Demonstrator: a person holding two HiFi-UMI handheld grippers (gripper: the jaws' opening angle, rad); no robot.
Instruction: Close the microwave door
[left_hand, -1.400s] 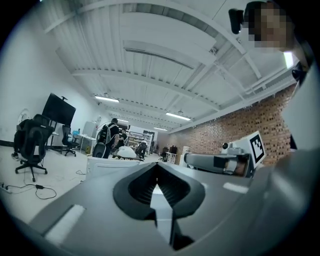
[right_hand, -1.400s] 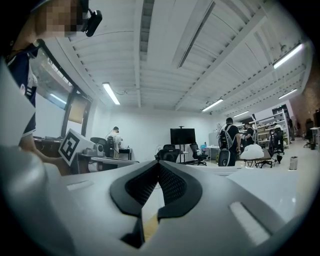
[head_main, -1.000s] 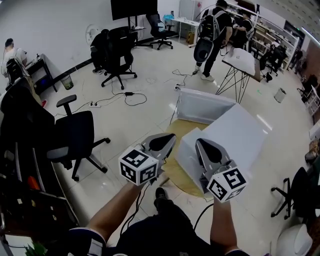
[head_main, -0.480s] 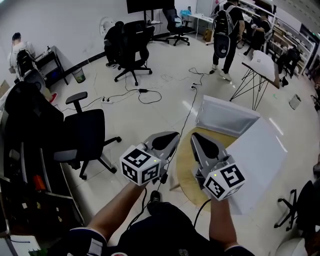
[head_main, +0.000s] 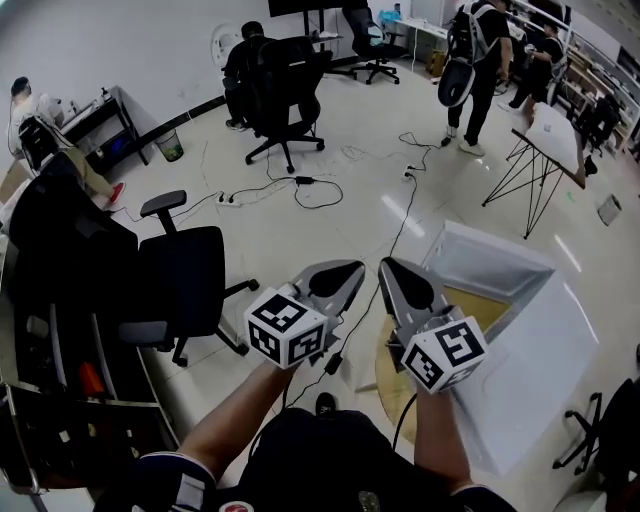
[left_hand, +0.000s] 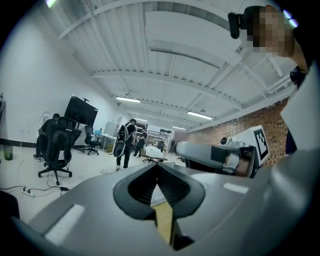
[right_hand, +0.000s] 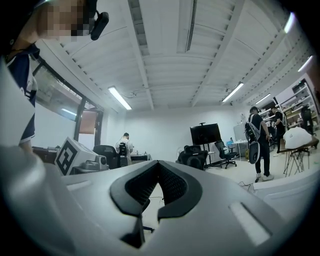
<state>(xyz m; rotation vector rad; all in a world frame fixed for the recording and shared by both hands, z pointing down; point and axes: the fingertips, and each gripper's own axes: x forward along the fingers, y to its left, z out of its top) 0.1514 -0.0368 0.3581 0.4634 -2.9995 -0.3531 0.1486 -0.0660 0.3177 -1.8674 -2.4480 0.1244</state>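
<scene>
Clearly, the microwave door (head_main: 487, 262) stands swung open; left gripper (head_main: 352, 271) and right gripper (head_main: 389, 267) are closed, empty.

Microwave (head_main: 545, 365): cavity turned away, unseen. Round table (head_main: 392, 388): largely covered by microwave and right gripper (head_main: 390, 268). Far shelves (head_main: 588, 48): contents too small to tell.

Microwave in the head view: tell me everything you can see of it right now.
The microwave is a plain white box at the lower right, seen from above, resting on a round wooden-looking table. Its white door stands swung open on the far side, angled away from the body. No controls or interior detail can be made out. The right gripper is held up just left of it, with no contact visible.
</scene>
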